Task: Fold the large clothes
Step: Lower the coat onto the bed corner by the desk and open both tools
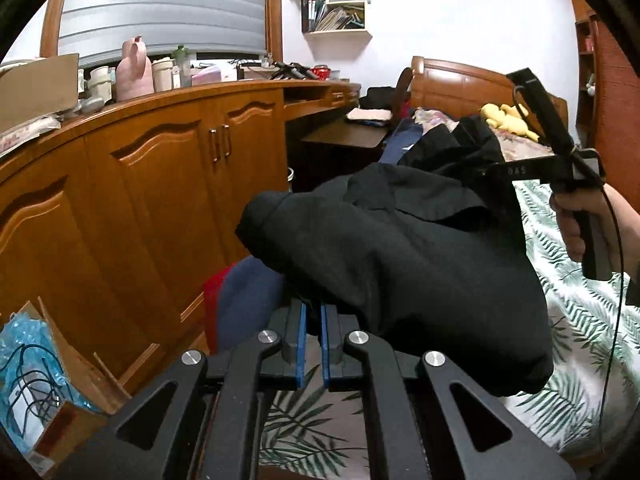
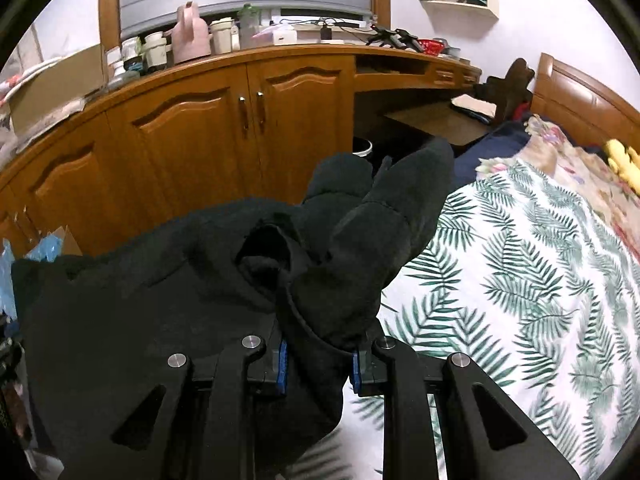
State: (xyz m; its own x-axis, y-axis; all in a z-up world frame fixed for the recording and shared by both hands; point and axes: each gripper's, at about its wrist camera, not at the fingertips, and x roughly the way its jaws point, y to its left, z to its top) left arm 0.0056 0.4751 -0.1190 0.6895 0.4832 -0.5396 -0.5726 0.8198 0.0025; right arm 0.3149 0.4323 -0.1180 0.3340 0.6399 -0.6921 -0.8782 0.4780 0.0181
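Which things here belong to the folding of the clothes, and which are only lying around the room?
Belong to the job:
- black garment, held up
- left gripper, shut on its edge
- right gripper, shut on a thick bunch
- leaf-print bed cover

Only lying about:
- yellow plush toy
- pink jug
- cardboard box
- wall shelf with books

The black garment (image 2: pixel 168 300) hides both pad tips of the right hand-held gripper (image 2: pixel 318 354).

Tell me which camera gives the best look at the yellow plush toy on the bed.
The left wrist view: the yellow plush toy lies whole on the floral bedding by the headboard, partly behind the right gripper's body. The right wrist view catches only part of it at the frame's right edge.
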